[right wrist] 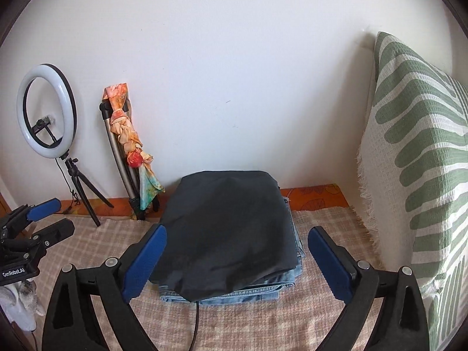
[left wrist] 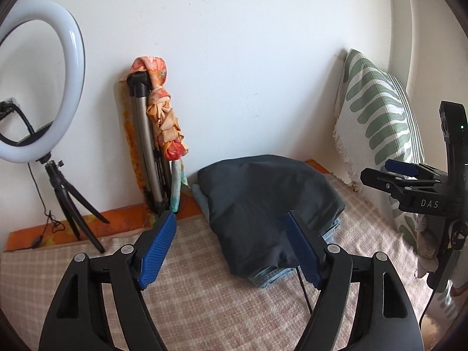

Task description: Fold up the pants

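Smooth dark pants [right wrist: 228, 228], folded into a rounded slab, top folded denim [right wrist: 263, 291] on a checked woven blanket [right wrist: 321, 316]; left tool [left wrist: 231, 248] and right tool [right wrist: 237, 260] both gape wide, empty.

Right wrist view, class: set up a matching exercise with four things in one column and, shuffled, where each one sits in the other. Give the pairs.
Things:
1. dark folded pants
2. ring light
3. green-patterned cushion
4. floral cloth

Places:
A. at the right edge, upright
B. far left, on a small tripod
C. on top of folded jeans
D. wrapped around a folded stand leaning on the wall

Pairs: 1-C, 2-B, 3-A, 4-D
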Demonstrator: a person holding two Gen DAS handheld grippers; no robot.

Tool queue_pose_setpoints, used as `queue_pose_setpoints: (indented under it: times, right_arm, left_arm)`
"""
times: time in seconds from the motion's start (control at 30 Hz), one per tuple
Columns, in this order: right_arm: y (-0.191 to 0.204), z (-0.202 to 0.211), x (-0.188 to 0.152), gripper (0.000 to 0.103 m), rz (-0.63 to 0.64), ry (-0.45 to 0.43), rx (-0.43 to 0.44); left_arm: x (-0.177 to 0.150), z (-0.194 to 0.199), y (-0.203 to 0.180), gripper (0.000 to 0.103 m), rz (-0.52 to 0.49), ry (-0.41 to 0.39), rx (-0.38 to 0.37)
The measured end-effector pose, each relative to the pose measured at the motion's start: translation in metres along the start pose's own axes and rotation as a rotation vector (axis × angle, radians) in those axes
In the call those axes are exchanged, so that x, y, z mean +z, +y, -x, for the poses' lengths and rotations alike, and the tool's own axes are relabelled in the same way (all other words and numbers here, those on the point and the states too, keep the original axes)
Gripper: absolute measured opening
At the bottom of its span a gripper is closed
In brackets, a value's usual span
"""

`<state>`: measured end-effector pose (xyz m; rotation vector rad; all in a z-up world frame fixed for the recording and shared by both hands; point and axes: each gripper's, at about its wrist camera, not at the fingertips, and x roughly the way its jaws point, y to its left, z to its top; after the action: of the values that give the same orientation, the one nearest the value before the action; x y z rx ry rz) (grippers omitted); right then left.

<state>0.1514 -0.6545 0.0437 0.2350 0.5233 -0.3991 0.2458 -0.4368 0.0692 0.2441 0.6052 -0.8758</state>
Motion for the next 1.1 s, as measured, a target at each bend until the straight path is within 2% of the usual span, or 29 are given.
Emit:
queue_pose_setpoints:
  times: [0.03, 0.3, 0.6, 0.83, 1.1]
  right_arm:
    - [0.006, 0.008, -0.003, 0.102, 0.008, -0.009, -0.012]
    - [0.051, 0.066, -0.038, 0.103, 0.029, -0.053, -0.037]
    - [0.087, 0.104, -0.099, 0.103, 0.034, -0.035, -0.045]
    - [0.096, 0.117, -0.136, 0.103, 0.005, -0.022, -0.039]
    - [0.094, 0.129, -0.15, 0.103, -0.031, -0.059, -0.077]
  left_arm:
    - [-0.004, 0.008, 0.0, 0.081, -0.002, -0.007, -0.001]
    - [-0.045, 0.067, -0.005, 0.081, -0.011, -0.02, 0.011]
    - [-0.101, 0.115, -0.005, 0.081, 0.025, -0.02, 0.032]
    - [-0.138, 0.132, -0.002, 0.081, 0.073, -0.015, 0.076]
    - [-0.154, 0.134, -0.001, 0.082, 0.079, 0.014, 0.071]
